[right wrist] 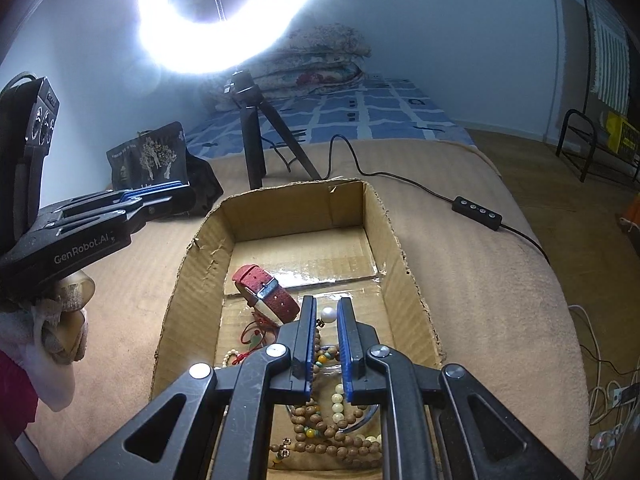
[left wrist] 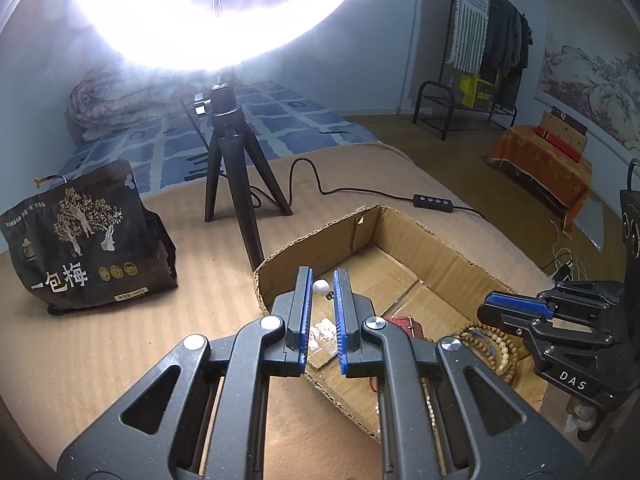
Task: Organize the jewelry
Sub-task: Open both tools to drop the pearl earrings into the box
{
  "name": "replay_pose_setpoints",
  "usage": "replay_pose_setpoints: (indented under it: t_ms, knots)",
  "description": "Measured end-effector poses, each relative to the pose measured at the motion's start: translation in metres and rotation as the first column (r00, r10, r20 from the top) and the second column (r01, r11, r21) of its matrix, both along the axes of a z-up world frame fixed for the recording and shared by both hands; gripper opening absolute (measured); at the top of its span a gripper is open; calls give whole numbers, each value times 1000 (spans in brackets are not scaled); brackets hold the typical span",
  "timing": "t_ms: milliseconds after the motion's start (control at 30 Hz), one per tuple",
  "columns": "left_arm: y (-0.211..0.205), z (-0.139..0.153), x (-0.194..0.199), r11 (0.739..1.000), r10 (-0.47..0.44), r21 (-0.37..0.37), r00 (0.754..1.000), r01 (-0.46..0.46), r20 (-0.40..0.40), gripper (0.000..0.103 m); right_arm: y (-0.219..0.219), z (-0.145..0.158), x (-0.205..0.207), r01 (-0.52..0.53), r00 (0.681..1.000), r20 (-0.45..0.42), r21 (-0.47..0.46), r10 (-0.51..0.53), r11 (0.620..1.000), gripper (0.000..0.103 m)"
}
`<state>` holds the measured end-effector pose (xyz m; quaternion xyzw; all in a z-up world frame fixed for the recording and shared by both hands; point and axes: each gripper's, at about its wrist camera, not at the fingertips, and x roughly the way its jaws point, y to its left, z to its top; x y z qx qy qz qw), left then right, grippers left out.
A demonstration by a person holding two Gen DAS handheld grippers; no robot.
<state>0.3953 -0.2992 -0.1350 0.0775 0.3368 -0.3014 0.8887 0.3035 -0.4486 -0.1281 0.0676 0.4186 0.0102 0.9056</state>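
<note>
An open cardboard box (left wrist: 440, 240) (right wrist: 380, 220) lies on the tan bed cover. In it are a red-strapped watch (right wrist: 272, 292) (left wrist: 400, 322), wooden and pale bead bracelets (right wrist: 320, 428) (left wrist: 492, 344) and a red cord with a green pendant (right wrist: 256, 336). My left gripper (left wrist: 322, 280) hovers over the box's left wall, shut on a white pearl earring (left wrist: 321, 287). My right gripper (right wrist: 327, 308) hangs above the beads, shut on a second pearl earring (right wrist: 329, 315). From the side, each gripper (right wrist: 182, 192) (left wrist: 486, 306) shows closed fingers and no pearl.
The ring light's black tripod (left wrist: 232, 168) (right wrist: 256, 148) stands just behind the box. A black snack bag (left wrist: 80, 240) (right wrist: 152, 160) stands to the left. The lamp cable and its remote (left wrist: 434, 202) (right wrist: 476, 210) trail off to the right. The bed's edge drops to the floor on the right.
</note>
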Motion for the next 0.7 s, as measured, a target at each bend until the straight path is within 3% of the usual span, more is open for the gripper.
replay_pose_setpoints:
  t_ms: [100,167,300,333,367,400,467,533,600,700]
  knots:
    - [0,2,-1,1000,3,-1,1000,-3,6,9,1,0,0,-1,1000,0,-1,1,1000,10]
    - [-1,2,-1,1000,3,0,1000,-3,5,9,3,1,0,-2,1000,3,-8,2,1000,21]
    - [-1,3,-1,1000,4,2,1000,-4,7,9,6,3,0,0,1000,12,-19,0,1000,32]
    - [-1,2,-2,1000,4,1,1000,-4,8,10,7,4,0,3,1000,13,-22,-2,1000,41]
    - [-1,3,-2,1000,4,2,1000,-4,9,17,7,4,0,5,1000,14,-28,-5,1000,52]
    - [-1,4,-3,1000,3,3,1000,-4,14,31,8,4,-1,8,1000,18,-33,-7,999,58]
    - [-1,5,-6,1000,6,4,999,-6,34,45,10,6,-2,12,1000,27,-41,-11,999,70]
    - [-2,7,-8,1000,10,10,999,-10,54,47,11,7,-3,17,999,32,-49,-15,999,75]
    - [-2,9,-10,1000,12,9,998,-12,56,61,12,8,-4,22,999,33,-55,-20,998,83]
    - [-2,12,-14,1000,9,-3,998,-8,69,69,13,11,-6,36,998,47,-65,-33,997,90]
